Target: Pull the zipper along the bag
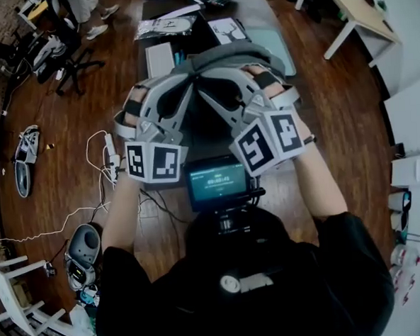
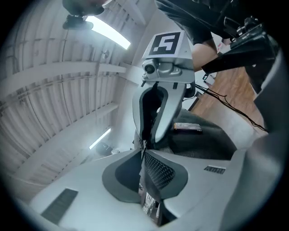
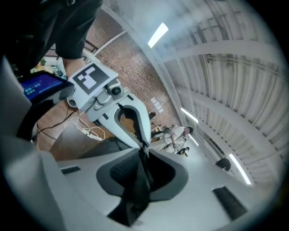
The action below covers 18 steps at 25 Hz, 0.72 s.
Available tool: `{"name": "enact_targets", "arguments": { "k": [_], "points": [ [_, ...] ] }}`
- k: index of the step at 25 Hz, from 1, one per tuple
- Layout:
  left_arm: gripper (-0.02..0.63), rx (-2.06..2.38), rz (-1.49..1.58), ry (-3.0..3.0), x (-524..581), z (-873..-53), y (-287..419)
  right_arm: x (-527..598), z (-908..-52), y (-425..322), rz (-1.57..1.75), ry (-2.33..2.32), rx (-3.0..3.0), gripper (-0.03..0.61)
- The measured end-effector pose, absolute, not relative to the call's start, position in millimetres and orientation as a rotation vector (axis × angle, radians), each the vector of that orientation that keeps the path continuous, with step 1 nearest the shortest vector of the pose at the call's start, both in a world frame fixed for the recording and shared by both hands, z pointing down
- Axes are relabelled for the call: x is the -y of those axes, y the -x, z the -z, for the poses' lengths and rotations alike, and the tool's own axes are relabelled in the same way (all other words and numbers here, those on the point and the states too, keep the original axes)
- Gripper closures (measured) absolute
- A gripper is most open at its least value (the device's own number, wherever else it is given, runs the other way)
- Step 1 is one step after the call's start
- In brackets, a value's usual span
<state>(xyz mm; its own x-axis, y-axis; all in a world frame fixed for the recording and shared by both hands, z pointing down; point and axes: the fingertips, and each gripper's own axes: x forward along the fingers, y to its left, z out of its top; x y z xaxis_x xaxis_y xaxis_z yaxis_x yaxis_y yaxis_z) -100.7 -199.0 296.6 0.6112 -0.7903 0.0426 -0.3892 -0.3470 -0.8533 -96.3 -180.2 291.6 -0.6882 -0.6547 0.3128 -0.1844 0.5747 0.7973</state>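
My left gripper point(image 2: 143, 152): jaws nearly together, pinching a thin tab point(image 2: 145, 198), likely the zipper pull. My right gripper point(image 3: 145, 154): jaws closed on a dark fabric strip point(image 3: 137, 189). Bag point(image 2: 205, 137): right of centre, left gripper view. Risk: strip may slip out; bag drags, zipper stays put.

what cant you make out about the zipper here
- zipper pull: head view, hidden behind left gripper and right gripper
- bag: head view, mostly covered by both grippers
- thin piece in left gripper: left gripper view, edge-on, unidentifiable
- dark strip in right gripper: right gripper view, strap or bag edge unclear
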Motion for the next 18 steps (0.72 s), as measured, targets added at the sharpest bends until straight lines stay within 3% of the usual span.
{"name": "enact_targets", "arguments": {
  "k": [18],
  "points": [
    [0.563, -1.033, 0.407, 2.171, 214.1, -296.0, 115.7, 192.0, -297.3, 107.8, 0.949, -0.723, 2.137, 0.482]
  ]
}}
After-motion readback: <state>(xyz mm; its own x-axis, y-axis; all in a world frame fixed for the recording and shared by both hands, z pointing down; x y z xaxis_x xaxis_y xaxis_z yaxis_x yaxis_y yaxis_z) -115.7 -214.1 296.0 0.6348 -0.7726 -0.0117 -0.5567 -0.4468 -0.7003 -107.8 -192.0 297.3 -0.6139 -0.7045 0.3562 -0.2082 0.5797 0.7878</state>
